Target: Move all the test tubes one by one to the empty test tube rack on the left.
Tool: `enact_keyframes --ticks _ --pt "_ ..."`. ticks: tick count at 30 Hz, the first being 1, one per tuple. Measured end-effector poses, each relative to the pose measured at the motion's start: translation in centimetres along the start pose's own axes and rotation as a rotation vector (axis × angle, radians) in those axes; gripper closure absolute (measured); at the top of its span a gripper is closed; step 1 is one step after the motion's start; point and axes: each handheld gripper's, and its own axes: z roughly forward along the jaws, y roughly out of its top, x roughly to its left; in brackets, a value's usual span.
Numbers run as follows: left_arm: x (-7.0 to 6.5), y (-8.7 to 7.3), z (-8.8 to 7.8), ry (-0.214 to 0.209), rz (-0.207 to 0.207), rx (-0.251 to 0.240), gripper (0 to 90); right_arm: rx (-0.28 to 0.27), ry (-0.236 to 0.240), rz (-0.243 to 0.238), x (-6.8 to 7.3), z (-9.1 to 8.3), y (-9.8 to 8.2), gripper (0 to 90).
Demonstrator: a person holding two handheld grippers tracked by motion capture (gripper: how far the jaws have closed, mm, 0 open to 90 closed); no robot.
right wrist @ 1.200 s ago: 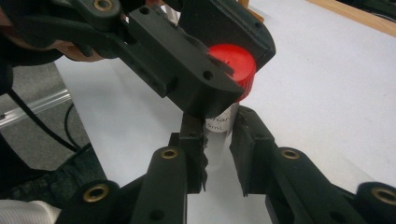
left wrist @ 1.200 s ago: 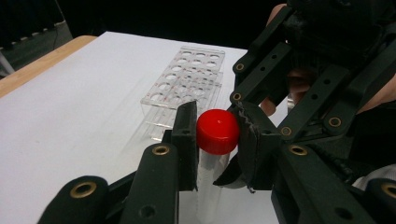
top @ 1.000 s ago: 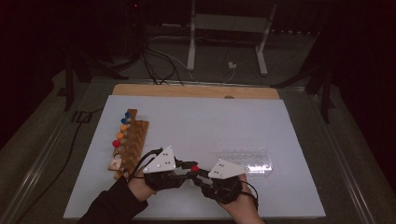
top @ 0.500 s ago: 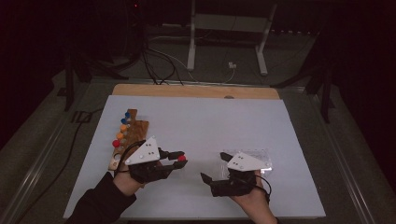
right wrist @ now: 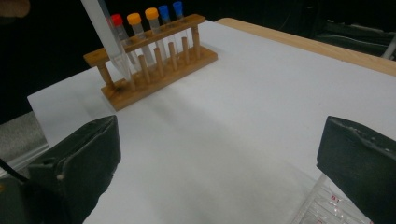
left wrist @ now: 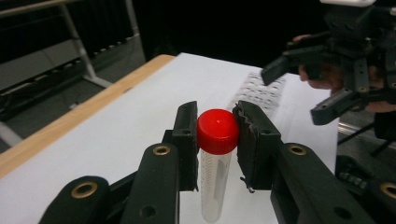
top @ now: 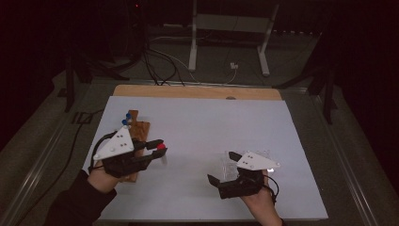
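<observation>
We see the red-capped test tube point(left wrist: 215, 154) pinched just under its cap between the jaws of the left gripper point(top: 157, 147), lifted above the tabletop point(top: 211, 127) near its left edge, just beside the wooden tube rack point(right wrist: 154, 60). The right gripper point(top: 225, 168) has just been opening; its jaws stand spread with nothing between them, near the front edge beside a clear plastic tray point(top: 230, 165).

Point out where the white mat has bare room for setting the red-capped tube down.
Free: the wide middle between the wooden rack and the clear plastic tray, and the far stretch up to the wooden edge. Crowded: near-left around the left gripper and red-capped tube; near-right around the right gripper.
</observation>
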Motion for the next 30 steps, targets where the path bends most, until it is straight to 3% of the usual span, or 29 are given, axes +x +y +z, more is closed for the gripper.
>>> enact_keyframes --ticks 14,23,30 --pt "2.5 -1.6 -6.1 0.174 -0.057 -0.009 71.7 -0.003 0.007 -0.024 0.5 0.1 0.1 0.0" --pt "3.5 -3.3 -8.0 0.252 -0.09 0.01 71.7 -0.01 0.008 -0.022 0.6 0.0 0.2 0.0" --pt "4.5 -5.1 -8.4 0.306 -0.118 0.001 71.7 -0.011 0.01 -0.022 0.5 0.0 0.1 0.0"
